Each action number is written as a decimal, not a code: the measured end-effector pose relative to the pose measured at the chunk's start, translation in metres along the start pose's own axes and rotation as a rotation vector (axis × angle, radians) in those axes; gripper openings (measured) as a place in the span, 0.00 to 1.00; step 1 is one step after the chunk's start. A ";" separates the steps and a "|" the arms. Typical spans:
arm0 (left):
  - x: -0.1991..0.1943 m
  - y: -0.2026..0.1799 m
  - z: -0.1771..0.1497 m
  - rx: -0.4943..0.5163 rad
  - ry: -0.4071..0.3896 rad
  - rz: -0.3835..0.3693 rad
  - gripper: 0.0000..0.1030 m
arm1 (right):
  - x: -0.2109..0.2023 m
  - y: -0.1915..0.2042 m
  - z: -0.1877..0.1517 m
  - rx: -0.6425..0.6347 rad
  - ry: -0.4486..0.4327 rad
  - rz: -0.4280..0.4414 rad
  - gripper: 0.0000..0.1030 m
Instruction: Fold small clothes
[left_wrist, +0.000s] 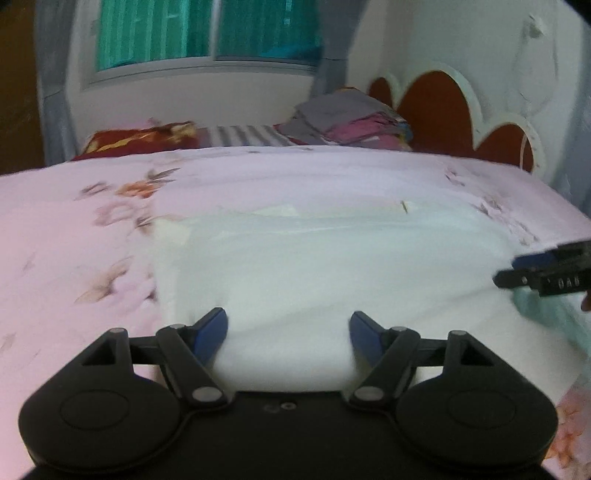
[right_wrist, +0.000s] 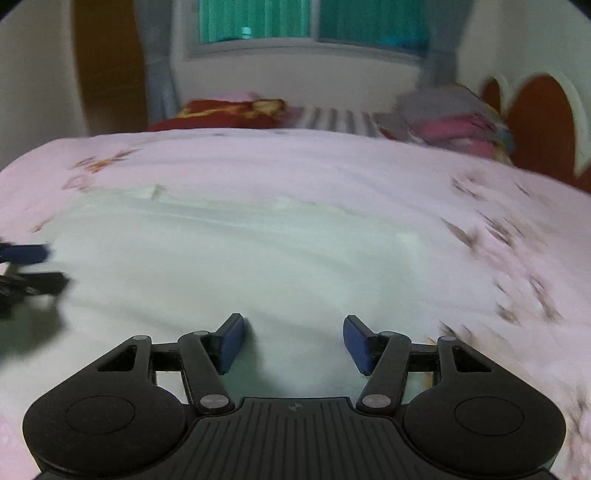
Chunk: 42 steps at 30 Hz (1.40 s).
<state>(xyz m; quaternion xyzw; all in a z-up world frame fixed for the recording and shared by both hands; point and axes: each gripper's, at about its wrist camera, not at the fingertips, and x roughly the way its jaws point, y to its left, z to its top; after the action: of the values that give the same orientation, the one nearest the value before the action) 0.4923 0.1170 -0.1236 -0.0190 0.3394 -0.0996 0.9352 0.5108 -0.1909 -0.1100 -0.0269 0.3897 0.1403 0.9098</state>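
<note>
**Two open claws hovering over a pale garment on a bed**

A pale, whitish garment (left_wrist: 314, 266) is lying spread flat on a bed covered by a pink floral bedsheet (left_wrist: 74, 221). The cloth is taking up the middle of both wrist views, with the pink sheet showing around it on the left, right and far sides.

The left claw (left_wrist: 289, 334) is sitting low in the near part of its view, over the near edge of the garment. Its two blue pads (left_wrist: 212, 332) are standing well apart, with white cloth showing between them; the pads are not pressing on anything that can be made out. The right claw (right_wrist: 293, 341) is hanging in the same way over the garment's near part, its jaws moderately wide, again with only cloth visible in the gap. Whether either claw is touching the fabric cannot be told, as both pictures are blurred.

Each claw is also appearing at the edge of the other's view, blurred.

At the far side of the bed, a red patterned pillow (left_wrist: 140, 140), a striped cloth (left_wrist: 243, 136) and a stack of folded clothes (left_wrist: 351, 118) are lying beside a red scalloped headboard (left_wrist: 436, 110). A window with a green curtain (left_wrist: 207, 33) is showing on the wall behind.
</note>
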 end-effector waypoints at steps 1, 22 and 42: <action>-0.008 -0.004 -0.002 -0.011 -0.013 0.004 0.70 | -0.005 0.001 0.000 -0.003 0.009 -0.004 0.56; -0.070 -0.049 -0.071 -0.073 0.018 0.023 0.59 | -0.069 0.096 -0.072 -0.058 0.001 0.130 0.21; -0.089 -0.013 -0.077 -0.204 0.032 0.103 0.61 | -0.106 0.013 -0.101 0.061 0.020 -0.067 0.21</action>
<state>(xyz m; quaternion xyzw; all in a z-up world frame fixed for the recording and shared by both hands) 0.3738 0.1244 -0.1254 -0.0949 0.3629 -0.0165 0.9268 0.3670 -0.2190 -0.1037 -0.0135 0.4019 0.0973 0.9104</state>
